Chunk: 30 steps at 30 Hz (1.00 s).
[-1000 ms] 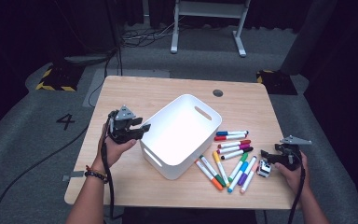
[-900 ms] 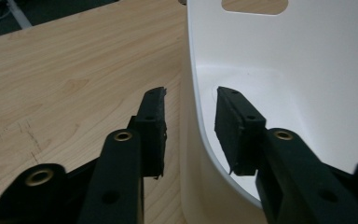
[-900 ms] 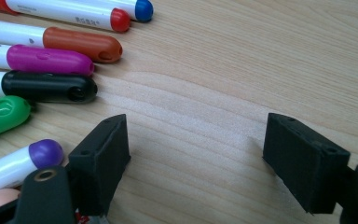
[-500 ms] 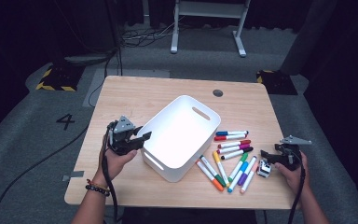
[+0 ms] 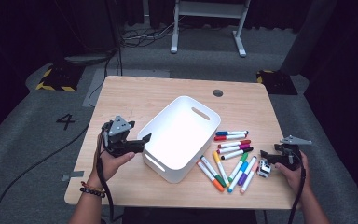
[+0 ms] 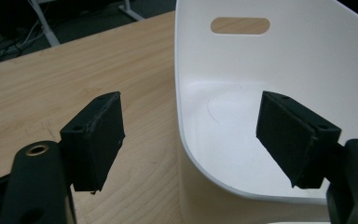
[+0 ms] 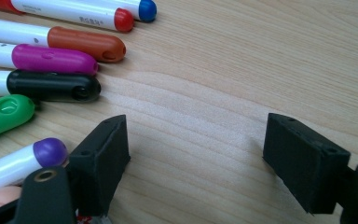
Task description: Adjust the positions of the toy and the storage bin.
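The white bin (image 5: 179, 137) sits mid-tabletop (image 5: 135, 95), its near rim between the just-opened, untouching pads of the left claw (image 5: 145, 138), markers (image 5: 230, 158) beyond, where the right claw (image 5: 264, 154) gapes over bare wood, its tips indistinct.

The bench (image 5: 168, 93) is pale wood with visible grain, matt. The bin (image 5: 179, 137) looks like smooth white plastic with a slight sheen. The markers (image 5: 230, 156) have glossy plastic caps. Both grippers' pads (image 6: 98, 135) are matt black, rough-textured foam.
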Tool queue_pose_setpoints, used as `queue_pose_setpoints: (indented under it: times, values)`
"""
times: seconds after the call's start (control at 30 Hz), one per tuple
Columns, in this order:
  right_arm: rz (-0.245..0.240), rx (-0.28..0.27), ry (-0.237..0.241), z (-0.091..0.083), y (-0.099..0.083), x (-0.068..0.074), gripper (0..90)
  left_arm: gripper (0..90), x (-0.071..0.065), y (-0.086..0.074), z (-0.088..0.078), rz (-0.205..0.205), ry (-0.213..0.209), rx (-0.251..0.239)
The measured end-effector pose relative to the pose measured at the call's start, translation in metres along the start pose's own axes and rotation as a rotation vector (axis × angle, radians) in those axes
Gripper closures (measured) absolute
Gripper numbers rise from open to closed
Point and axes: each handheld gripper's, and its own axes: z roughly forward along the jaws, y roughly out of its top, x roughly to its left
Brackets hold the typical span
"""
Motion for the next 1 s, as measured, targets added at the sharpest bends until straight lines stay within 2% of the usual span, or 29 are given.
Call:
queue_pose_setpoints:
  times: [0.07,0.17,0.23,0.27,0.37,0.43,0.47,0.57,0.73,0.8,0.83,0.87,0.93,1.0]
  values:
    - [-0.001,-0.003,0.003,0.000,0.000,0.000,22.9,19.9,0.003,0.000,-0.005,0.019,0.016,-0.006]
    - [0.002,-0.011,-0.003,-0.001,0.000,-0.001,23.1,14.9,0.008,-0.004,-0.010,0.023,0.023,-0.009]
    - [0.005,-0.021,-0.005,-0.002,0.001,-0.002,23.2,15.2,0.010,-0.006,-0.012,0.029,0.031,-0.003]
    - [0.019,-0.024,-0.007,-0.003,0.001,-0.002,23.2,15.5,0.014,-0.010,-0.016,0.049,0.031,0.013]
    - [0.014,-0.032,-0.002,-0.005,0.002,-0.003,23.8,15.4,0.018,-0.017,-0.023,0.049,0.022,-0.001]
    - [-0.007,-0.037,-0.027,-0.007,0.004,-0.003,24.1,15.4,0.020,-0.020,-0.028,0.068,0.038,-0.005]
    - [-0.005,-0.045,-0.027,-0.009,0.005,-0.004,24.2,15.4,0.021,-0.022,-0.030,0.051,0.032,-0.012]
    - [0.010,-0.066,-0.017,-0.014,0.007,-0.005,24.8,15.4,0.024,-0.029,-0.035,0.042,0.022,-0.021]
    - [-0.001,-0.104,-0.010,-0.025,0.012,-0.002,24.2,15.5,0.023,-0.048,-0.028,0.059,0.014,0.049]
    - [-0.001,-0.114,0.010,-0.030,0.015,0.001,24.5,15.5,0.023,-0.058,-0.023,0.064,0.009,0.081]
    - [-0.016,-0.125,0.016,-0.032,0.015,0.001,24.6,15.5,0.023,-0.058,-0.023,0.064,0.009,0.081]
    - [-0.019,-0.137,0.029,-0.036,0.017,0.004,24.7,15.5,0.025,-0.067,-0.017,0.043,-0.007,0.099]
    - [-0.034,-0.158,0.045,-0.040,0.018,0.009,24.7,15.6,0.025,-0.076,-0.010,0.025,-0.021,0.122]
    - [-0.042,-0.179,0.068,-0.045,0.020,0.016,24.7,15.7,0.024,-0.083,-0.002,0.033,-0.028,0.168]
